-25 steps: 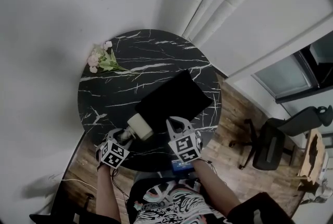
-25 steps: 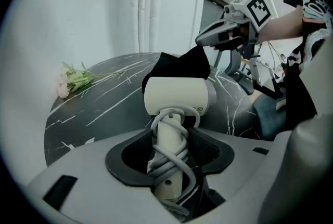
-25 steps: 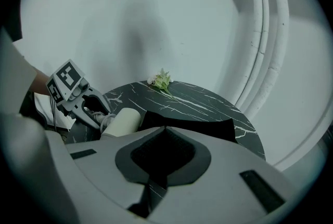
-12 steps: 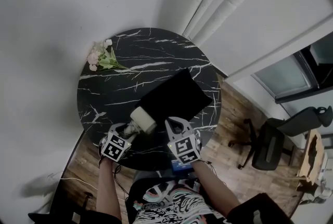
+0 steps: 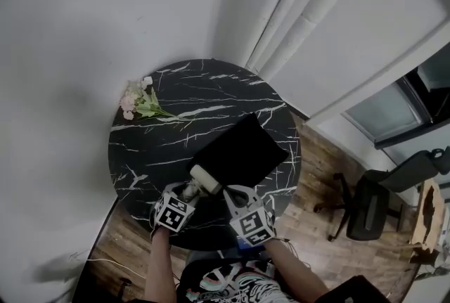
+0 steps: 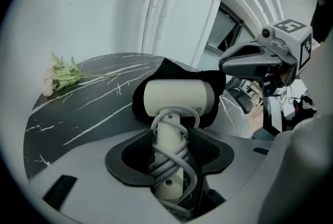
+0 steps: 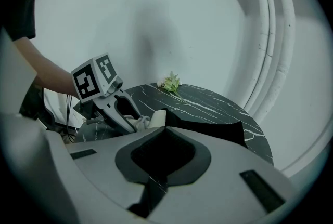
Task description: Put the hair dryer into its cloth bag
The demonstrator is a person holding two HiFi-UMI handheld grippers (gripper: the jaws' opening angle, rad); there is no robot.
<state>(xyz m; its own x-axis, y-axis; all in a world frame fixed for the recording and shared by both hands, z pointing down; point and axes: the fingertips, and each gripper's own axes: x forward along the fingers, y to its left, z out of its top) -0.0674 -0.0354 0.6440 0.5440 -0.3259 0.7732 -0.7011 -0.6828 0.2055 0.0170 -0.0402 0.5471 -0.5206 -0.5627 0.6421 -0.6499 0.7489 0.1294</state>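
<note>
The cream hair dryer (image 5: 206,180) is held by its cord-wrapped handle (image 6: 169,140) in my left gripper (image 5: 188,192), whose jaws press on it from both sides. Its barrel (image 6: 179,97) lies crosswise right at the near mouth of the black cloth bag (image 5: 242,152), which lies flat on the round black marble table (image 5: 155,143). My right gripper (image 5: 235,194) is shut on the bag's near edge (image 7: 162,116) and lifts it into a peak. From the right gripper view, the left gripper (image 7: 122,111) and the dryer (image 7: 152,120) sit just left of that edge.
Pink flowers (image 5: 137,99) lie at the table's far left edge. White pipes (image 5: 302,6) run up the wall behind. An office chair (image 5: 373,203) stands on the wooden floor to the right. The table's near rim is close to the person's body.
My left gripper has carried the hair dryer rightward, up to the bag's mouth. The right gripper has kept its hold on the bag's edge.
</note>
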